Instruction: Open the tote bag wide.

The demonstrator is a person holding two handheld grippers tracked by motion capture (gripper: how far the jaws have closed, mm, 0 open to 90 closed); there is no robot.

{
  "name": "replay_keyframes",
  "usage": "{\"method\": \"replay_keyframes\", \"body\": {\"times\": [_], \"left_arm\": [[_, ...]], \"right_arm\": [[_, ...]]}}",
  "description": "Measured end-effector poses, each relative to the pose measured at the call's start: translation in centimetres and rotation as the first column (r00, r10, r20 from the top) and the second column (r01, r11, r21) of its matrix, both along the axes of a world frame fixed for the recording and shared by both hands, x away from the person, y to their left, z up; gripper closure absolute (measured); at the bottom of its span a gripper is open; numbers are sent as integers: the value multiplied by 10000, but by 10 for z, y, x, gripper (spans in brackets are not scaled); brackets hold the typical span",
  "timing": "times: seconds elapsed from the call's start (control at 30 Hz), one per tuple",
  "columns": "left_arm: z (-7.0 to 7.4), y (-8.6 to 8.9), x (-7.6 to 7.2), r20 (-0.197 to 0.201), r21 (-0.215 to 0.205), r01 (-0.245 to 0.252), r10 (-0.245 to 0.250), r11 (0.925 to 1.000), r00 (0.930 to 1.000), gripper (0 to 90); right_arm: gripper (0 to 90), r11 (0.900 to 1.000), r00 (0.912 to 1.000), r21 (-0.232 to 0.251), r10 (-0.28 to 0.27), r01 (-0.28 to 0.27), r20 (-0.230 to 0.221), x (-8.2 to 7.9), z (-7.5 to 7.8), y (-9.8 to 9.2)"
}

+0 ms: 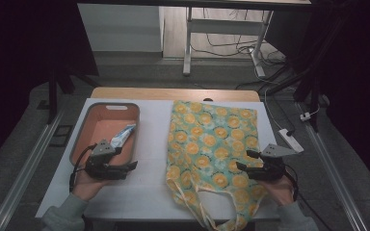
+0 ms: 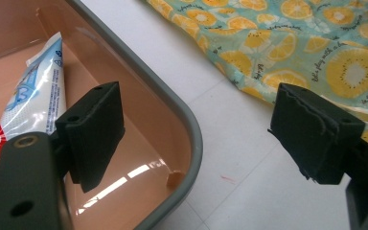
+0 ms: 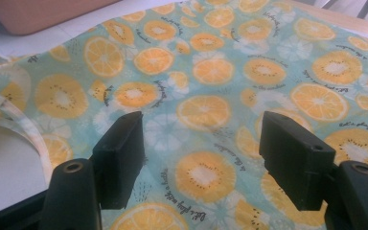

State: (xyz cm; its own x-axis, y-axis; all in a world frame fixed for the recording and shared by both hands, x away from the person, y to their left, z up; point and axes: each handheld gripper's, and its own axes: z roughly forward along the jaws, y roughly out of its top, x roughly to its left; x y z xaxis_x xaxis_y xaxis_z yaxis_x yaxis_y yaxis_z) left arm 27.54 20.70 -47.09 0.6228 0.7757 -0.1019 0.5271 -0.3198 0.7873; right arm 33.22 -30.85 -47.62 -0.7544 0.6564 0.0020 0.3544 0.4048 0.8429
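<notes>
My left gripper has its jaws apart with nothing between them, hovering at the near right corner of the tray. At about 11 o'clock from it, inside the tray, lies the toothpaste tube, flat along the right wall. My right gripper also stands with jaws wide apart and empty, over the lower right part of the orange-print bag, which lies flat on the white counter, its handles at 6 o'clock.
</notes>
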Motion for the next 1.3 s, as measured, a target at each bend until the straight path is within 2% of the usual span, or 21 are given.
{"method": "replay_keyframes", "body": {"times": [0.17, 0.33, 0.47, 0.67, 0.9, 0.97, 1.1, 1.23, 1.3], "left_arm": [[-2, 0, 3, -85, 59, 11, -10, 10000, 10000, 190], [0, 0, 0, 28, 8, 45, -45, 10000, 10000, 194], [0, -2, -2, 45, 208, 78, -79, 9998, 10000, 194], [1, -3, -2, 43, 197, 49, -50, 9998, 10000, 199], [4, -17, -1, -11, 64, 528, -528, 9986, 9986, 207], [5, -27, 0, -31, 94, 891, -890, 9960, 9960, 209], [6, -35, 2, -26, 136, 1133, -1133, 9935, 9936, 214], [8, -44, 4, -52, 356, 1344, -1343, 9903, 9909, 216], [15, -52, 5, 199, 635, 1491, -1506, 9868, 9884, 216]], "right_arm": [[327, 10000, 10000, -2, 31, -31, 71, -1, 2, -1], [330, 10000, 9998, -78, 38, -37, 175, -3, 3, 0], [331, 9998, 9996, -179, 87, -82, 262, -5, 5, 3], [334, 9998, 9993, -177, 62, -55, 365, -7, 7, 3], [336, 9998, 9990, -183, 112, -105, 425, -8, 9, 4], [336, 9997, 9992, -208, 123, -115, 381, -8, 8, 5], [336, 9995, 9992, -267, 164, -154, 366, -8, 7, 6], [338, 9994, 9990, -244, 236, -227, 379, -8, 7, 9], [337, 9992, 9989, -276, 284, -274, 375, -8, 7, 10]]}}
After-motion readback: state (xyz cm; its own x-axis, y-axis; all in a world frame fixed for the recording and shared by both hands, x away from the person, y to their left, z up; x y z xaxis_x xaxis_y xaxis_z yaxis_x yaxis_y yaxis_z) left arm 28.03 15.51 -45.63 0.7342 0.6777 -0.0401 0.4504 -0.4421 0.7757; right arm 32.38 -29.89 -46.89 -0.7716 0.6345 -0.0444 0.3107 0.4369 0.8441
